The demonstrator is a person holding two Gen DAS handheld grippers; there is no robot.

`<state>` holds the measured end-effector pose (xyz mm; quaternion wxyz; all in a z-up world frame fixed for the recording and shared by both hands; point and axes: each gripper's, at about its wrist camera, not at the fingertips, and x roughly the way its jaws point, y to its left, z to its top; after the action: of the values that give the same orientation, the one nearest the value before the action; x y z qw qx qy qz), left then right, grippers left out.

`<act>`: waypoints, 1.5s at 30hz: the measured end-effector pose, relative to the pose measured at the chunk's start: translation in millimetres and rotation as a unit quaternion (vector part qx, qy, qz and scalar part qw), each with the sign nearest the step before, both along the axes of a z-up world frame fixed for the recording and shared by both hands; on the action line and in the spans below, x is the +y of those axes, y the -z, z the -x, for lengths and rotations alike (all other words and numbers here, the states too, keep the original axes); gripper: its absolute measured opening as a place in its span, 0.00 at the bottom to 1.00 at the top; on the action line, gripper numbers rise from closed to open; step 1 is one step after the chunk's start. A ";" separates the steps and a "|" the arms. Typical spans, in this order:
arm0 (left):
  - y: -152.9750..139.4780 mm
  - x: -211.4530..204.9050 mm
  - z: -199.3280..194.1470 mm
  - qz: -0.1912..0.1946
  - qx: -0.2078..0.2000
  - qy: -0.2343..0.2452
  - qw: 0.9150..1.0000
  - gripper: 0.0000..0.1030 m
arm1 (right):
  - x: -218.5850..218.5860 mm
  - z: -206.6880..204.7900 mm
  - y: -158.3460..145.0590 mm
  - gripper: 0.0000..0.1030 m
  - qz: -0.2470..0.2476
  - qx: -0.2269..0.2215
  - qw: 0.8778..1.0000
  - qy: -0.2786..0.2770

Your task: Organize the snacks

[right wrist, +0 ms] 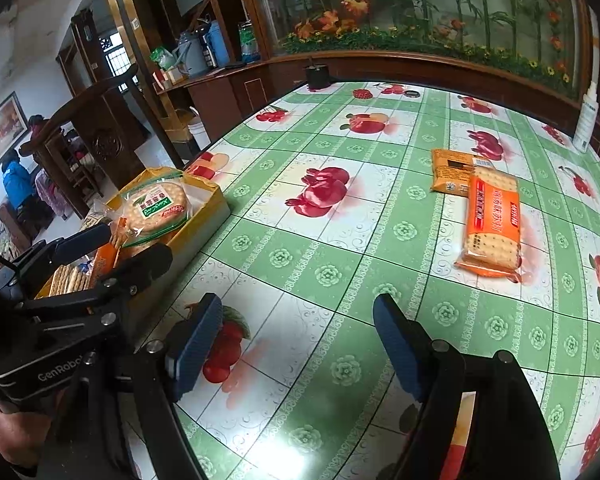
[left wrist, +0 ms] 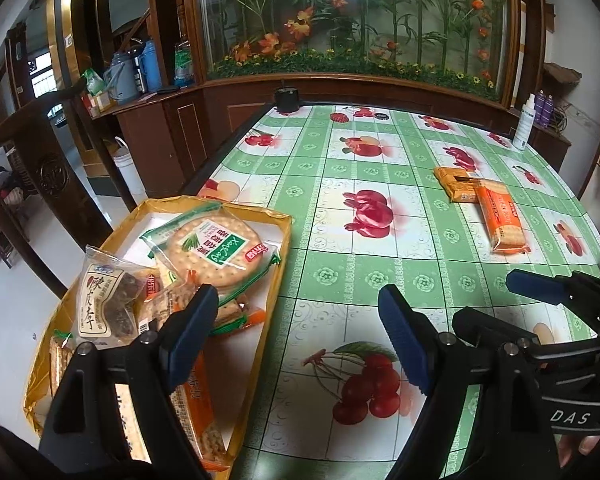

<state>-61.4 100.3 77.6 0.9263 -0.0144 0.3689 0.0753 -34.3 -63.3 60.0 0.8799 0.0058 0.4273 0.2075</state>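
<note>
A yellow box [left wrist: 281, 240] [right wrist: 217, 199] at the table's left edge holds several snack packs. On top lies a round cracker pack with a green label [left wrist: 216, 244] [right wrist: 156, 204], and beside it a clear pack of dark plum pieces [left wrist: 104, 304]. Far right on the fruit-print tablecloth, an orange cracker pack [left wrist: 500, 216] [right wrist: 492, 224] lies against a yellow-orange pack [left wrist: 454, 182] [right wrist: 448, 172]. My left gripper [left wrist: 300, 336] [right wrist: 116, 250] hangs open over the box's right rim, nothing between its pads. My right gripper [right wrist: 298, 344] [left wrist: 512, 304] stands open above bare cloth, well short of the two packs.
A black cylinder [left wrist: 287, 100] [right wrist: 318, 76] stands at the table's far edge and a white spray bottle [left wrist: 525, 124] [right wrist: 586, 120] at the far right. A dark wooden chair [left wrist: 52, 168] stands left of the box. A wooden cabinet runs behind the table.
</note>
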 end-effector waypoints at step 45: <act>25.1 -97.9 -133.4 0.009 0.075 0.086 0.993 0.80 | -118.4 -89.4 17.5 0.76 0.032 0.038 0.990 0.133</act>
<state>72.1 2.4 52.5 0.8987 0.0146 0.4383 -0.0070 55.1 -181.7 42.6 0.8826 0.0425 0.4622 0.0751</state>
